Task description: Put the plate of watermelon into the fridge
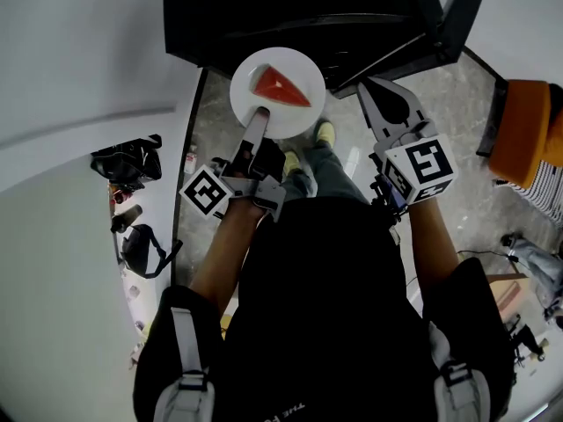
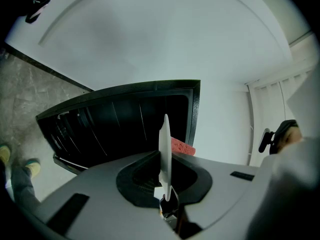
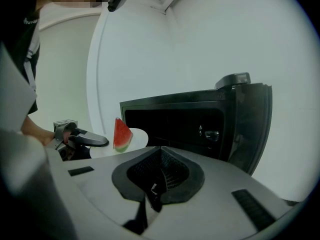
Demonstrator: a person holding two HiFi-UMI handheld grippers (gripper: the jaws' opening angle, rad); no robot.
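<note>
Now | L gripper (image 1: 260, 112): fingers pinch near edge of plate (image 1: 251, 70) | watermelon (image 1: 280, 87) slice on plate, past fingertips | fridge (image 1: 299, 11) open, just ahead of plate | R gripper (image 1: 374, 90): fingers pressed together, empty, right of plate

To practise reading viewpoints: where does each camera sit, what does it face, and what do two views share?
Head view: on the person's head, facing steeply down at the plate; torso, arms, left gripper, right gripper show.
Left gripper view: on the left gripper, facing the fridge; jaws shut on the plate's rim; shoes lower left.
Right gripper view: on the right gripper, facing the fridge; jaws together, empty; left hand shows.
Shared: both gripper views show the watermelon and fridge.
</note>
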